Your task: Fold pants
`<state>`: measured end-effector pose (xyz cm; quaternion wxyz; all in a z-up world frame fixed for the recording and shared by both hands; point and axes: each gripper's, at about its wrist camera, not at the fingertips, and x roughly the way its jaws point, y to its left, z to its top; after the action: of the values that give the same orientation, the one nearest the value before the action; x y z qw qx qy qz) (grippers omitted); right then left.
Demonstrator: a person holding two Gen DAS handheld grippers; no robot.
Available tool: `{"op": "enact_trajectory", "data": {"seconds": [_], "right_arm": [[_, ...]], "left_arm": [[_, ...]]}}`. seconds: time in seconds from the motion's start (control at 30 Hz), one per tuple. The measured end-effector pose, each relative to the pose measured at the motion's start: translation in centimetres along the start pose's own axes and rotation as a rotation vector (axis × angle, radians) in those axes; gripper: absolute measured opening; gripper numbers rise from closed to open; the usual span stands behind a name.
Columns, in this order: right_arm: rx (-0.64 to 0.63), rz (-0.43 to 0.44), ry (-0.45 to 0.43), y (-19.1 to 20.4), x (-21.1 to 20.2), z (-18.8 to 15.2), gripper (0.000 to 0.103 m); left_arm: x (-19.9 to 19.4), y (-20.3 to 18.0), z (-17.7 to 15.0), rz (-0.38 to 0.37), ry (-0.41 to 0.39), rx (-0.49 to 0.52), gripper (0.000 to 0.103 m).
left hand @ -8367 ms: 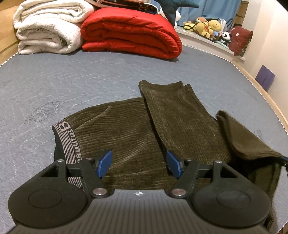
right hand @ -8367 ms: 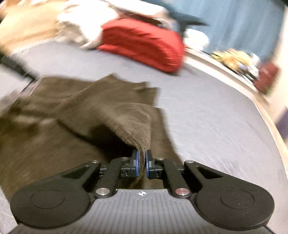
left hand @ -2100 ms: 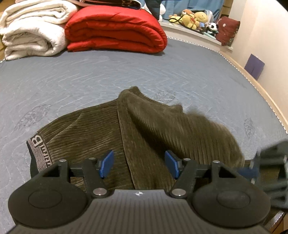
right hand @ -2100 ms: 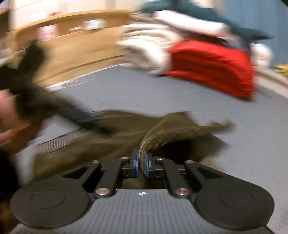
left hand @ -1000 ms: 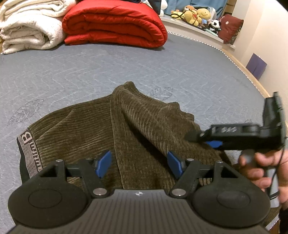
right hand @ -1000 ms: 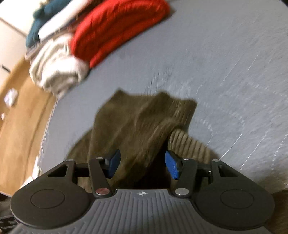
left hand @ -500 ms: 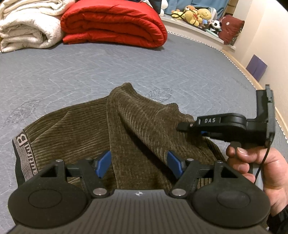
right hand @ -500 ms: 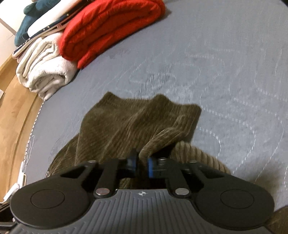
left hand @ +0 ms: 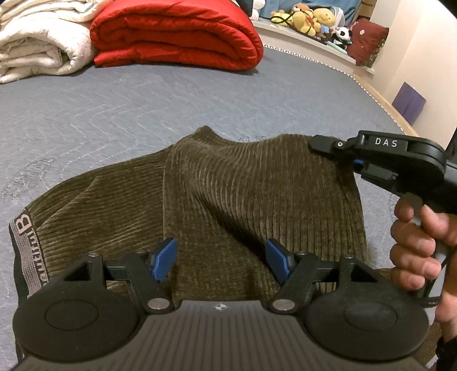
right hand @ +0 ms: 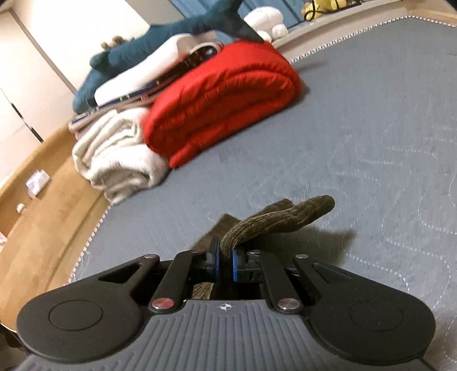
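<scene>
Grey quilted bedding covers the bed (left hand: 142, 108) where dark olive corduroy pants (left hand: 257, 194) lie partly folded, with a rolled red quilt (left hand: 177, 34) and a cream blanket (left hand: 37, 42) stacked at the far end and plush toys (left hand: 311, 17) lining the ledge beyond. One leg section is doubled over the seat of the garment, its waistband (left hand: 27, 245) lying flat at the left edge. The right hand-held gripper (right hand: 225, 264) is clamped on a raised ridge of the corduroy at the fold's right corner, held by the person's right hand (left hand: 422, 245). The left hand-held gripper (left hand: 221, 261) hovers just above the near part of the pants with its blue pads wide apart, gripping nothing. Judging by the lay of the cloth, the first fold is roughly in place but lumpy; smoothing and at least one more fold toward the waistband appear to remain. The near hem of the pants is hidden beneath both tool bodies, and how many layers the right one pinches cannot be made out.
</scene>
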<state>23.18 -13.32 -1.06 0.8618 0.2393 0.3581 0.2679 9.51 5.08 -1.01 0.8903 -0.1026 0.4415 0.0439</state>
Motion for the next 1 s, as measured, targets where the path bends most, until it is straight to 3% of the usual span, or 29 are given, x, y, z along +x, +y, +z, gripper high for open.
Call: {"op": "enact_trajectory", "data": {"seconds": [0.3, 0.4, 0.47, 0.57, 0.67, 0.73, 0.8, 0.93, 1.0], "right_arm": [[-0.041, -0.034, -0.026, -0.9, -2.2, 0.0, 0.008], [0.0, -0.064, -0.118, -2.1, -4.6, 0.8, 0.008], [0.053, -0.104, -0.239, -3.6, -7.3, 1.8, 0.007], [0.153, -0.318, -0.5, -7.1, -12.1, 2.4, 0.007], [0.312, -0.583, -0.631, -12.4, -15.5, 2.0, 0.007], [0.391, -0.706, -0.617, -15.8, -16.6, 1.4, 0.007], [0.465, -0.759, -0.575, -18.6, -17.2, 0.9, 0.01], [0.539, -0.688, -0.434, -22.5, -16.9, 0.6, 0.014], [0.564, -0.635, -0.414, -23.7, -17.3, 0.6, 0.031]], "left_arm": [[0.4, -0.8, 0.1, -0.017, 0.014, 0.012, 0.074], [0.8, -1.2, 0.0, -0.032, 0.026, 0.037, 0.074], [1.2, -1.7, -0.1, -0.027, 0.025, 0.057, 0.074], [1.6, -2.2, -0.3, -0.04, 0.006, 0.069, 0.074], [2.2, -2.9, -0.5, -0.054, -0.016, 0.102, 0.074], [2.8, -3.5, -0.7, -0.05, -0.03, 0.131, 0.074], [3.5, -4.0, -0.9, -0.057, -0.031, 0.154, 0.074], [5.1, -5.2, -1.5, -0.084, -0.027, 0.219, 0.077], [6.1, -5.8, -1.9, -0.078, -0.025, 0.26, 0.078]]}}
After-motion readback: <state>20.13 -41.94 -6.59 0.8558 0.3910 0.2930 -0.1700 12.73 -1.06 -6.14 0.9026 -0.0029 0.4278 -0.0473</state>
